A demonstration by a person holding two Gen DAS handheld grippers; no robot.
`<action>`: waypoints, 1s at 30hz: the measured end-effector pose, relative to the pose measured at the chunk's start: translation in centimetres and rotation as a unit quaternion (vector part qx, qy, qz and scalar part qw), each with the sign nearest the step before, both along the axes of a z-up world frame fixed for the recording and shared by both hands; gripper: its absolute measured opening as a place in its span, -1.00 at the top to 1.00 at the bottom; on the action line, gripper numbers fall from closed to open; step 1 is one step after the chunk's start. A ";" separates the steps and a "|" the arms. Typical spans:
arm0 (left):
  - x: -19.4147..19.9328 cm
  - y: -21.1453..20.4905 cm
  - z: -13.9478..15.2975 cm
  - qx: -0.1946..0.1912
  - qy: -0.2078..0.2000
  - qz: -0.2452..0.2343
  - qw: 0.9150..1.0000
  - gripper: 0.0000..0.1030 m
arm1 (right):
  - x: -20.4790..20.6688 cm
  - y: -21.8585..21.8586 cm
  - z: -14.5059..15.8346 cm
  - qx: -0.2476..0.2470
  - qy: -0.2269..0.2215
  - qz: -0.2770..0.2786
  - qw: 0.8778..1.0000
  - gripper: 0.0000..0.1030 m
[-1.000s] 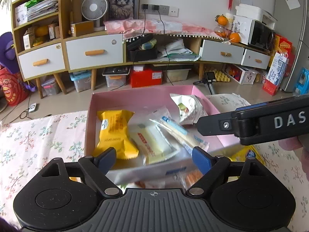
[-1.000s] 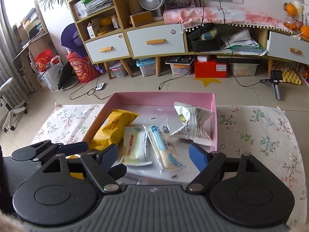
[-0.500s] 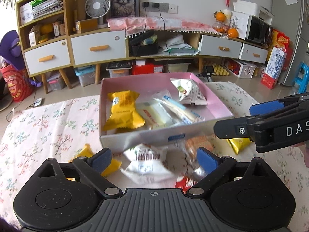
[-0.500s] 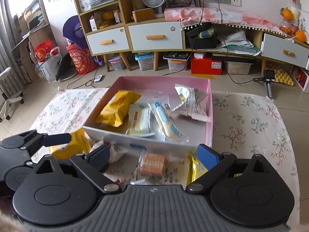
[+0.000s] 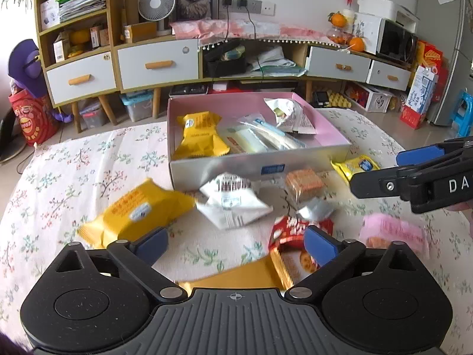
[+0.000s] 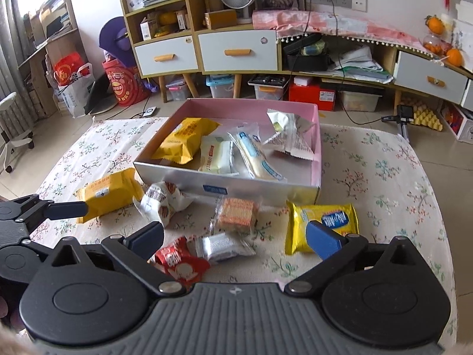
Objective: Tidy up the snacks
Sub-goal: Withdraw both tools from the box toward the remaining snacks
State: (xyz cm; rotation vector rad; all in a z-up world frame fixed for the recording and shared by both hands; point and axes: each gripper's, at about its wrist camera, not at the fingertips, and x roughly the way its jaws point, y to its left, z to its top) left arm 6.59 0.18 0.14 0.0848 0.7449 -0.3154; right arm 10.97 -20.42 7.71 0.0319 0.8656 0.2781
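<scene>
Pink-lined box point(image 6: 315, 136) sits at the far side of the floral cloth point(image 6: 384, 162), four packets already inside, and loose snacks are strewn just in front of its near wall. Both grippers have just been opening and now gape wide with nothing between the pads. Right gripper point(image 6: 235, 236) hangs over the silver packet point(image 6: 220, 244) and red packet point(image 6: 180, 263), which lie straight ahead of its jaws, so it looks the nearer hand. Left gripper point(image 5: 235, 244) hovers by the big yellow pack point(image 5: 136, 210). Only "DA" reads clearly, on the right gripper's side in the left view; the packet print is too small.
</scene>
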 end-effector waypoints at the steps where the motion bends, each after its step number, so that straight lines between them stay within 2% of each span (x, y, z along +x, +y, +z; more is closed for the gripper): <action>1: -0.3 0.1 -0.3 0.002 -0.002 -0.001 1.000 -0.96 | -0.4 -0.2 -0.2 0.000 -0.001 -0.003 1.000 -0.99; 4: -1.1 0.3 -0.9 0.015 -0.004 -0.008 1.000 -0.96 | -1.2 -0.6 -1.0 -0.007 0.000 0.000 1.000 -0.99; 8: -2.2 0.8 -1.5 0.011 -0.002 -0.017 1.000 -0.96 | -1.9 -1.0 -1.9 -0.041 -0.005 0.010 0.999 -0.99; 13: -3.6 1.5 -2.0 0.004 -0.018 -0.026 0.999 -0.97 | -2.6 -2.0 -2.9 -0.049 -0.012 0.020 0.999 -0.99; 22: -6.2 0.1 -2.6 0.001 -0.041 -0.086 0.995 -0.97 | -4.5 -3.9 -4.8 -0.076 -0.014 0.046 0.996 -0.99; 25: -6.7 -0.8 -3.0 -0.004 -0.034 -0.108 0.994 -0.97 | -4.8 -4.6 -5.3 -0.075 -0.011 0.050 0.996 -0.99; 30: -6.9 -2.4 -3.9 -0.004 -0.014 -0.117 0.993 -0.96 | -5.2 -5.4 -6.0 -0.072 -0.013 0.061 0.996 -0.99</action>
